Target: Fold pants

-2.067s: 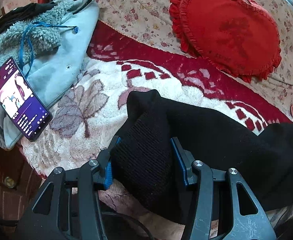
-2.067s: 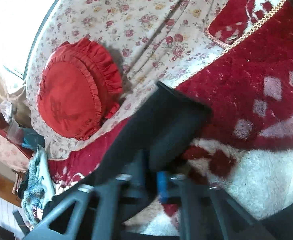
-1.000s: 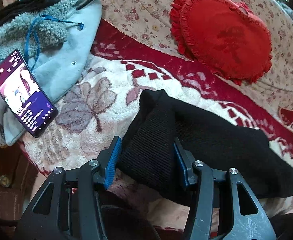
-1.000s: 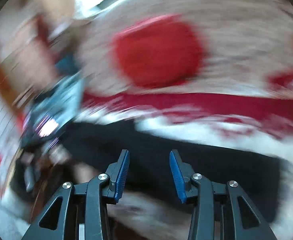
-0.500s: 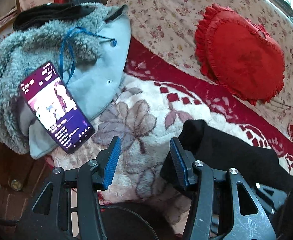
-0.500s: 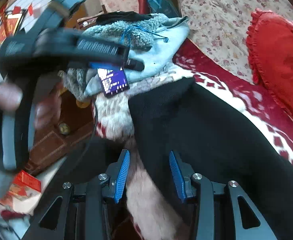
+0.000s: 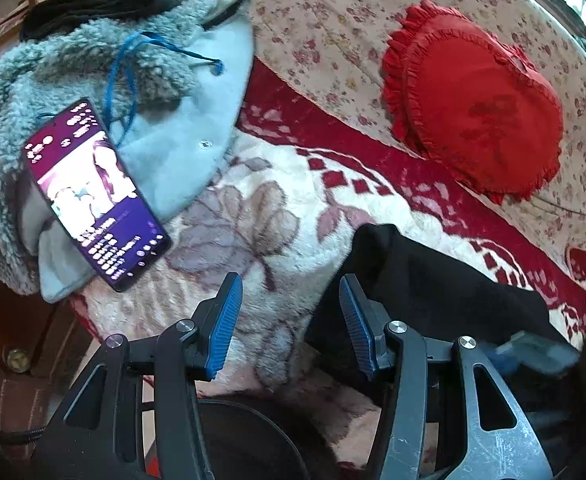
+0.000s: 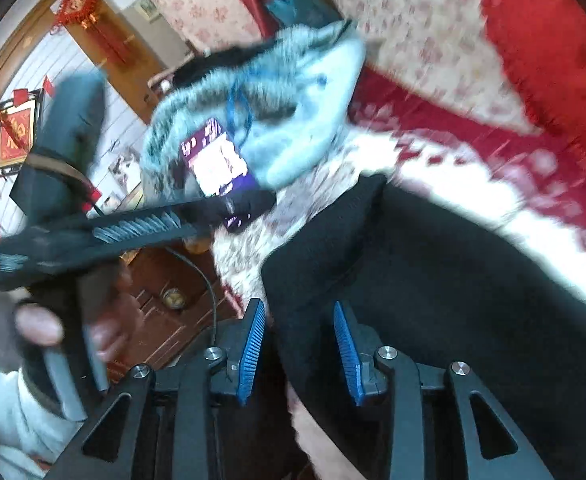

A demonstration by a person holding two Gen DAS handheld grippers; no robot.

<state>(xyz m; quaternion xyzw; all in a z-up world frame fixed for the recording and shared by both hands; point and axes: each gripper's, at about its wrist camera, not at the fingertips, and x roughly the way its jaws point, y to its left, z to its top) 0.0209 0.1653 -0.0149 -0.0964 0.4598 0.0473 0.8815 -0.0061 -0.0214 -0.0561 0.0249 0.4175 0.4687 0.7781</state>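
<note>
The black pants [image 7: 433, 292] lie on the fleecy floral blanket [image 7: 253, 240], filling the lower right of the left wrist view and the middle and right of the right wrist view, with one folded end toward the frame centre.

The left gripper [image 7: 289, 316] hangs with its blue pads spread and nothing between them; only blanket shows in the gap, and the near edge of the pants sits just beside its right-hand pad. So this hand holds nothing.

The right gripper [image 8: 299, 350] has just been closing its jaws, and the dark edge of the pants lies between its pads, though a gap shows beside the left pad, so the pinch does not look complete.

The step in hand seems to be taking a fresh hold on the near end for another fold. Next, the right gripper probably needs to pinch all the layers firmly, while the left finds its own hold on the same end, keeping off the phone [image 7: 93, 196] resting on the grey fleece jacket [image 7: 173, 120] at upper left.
</note>
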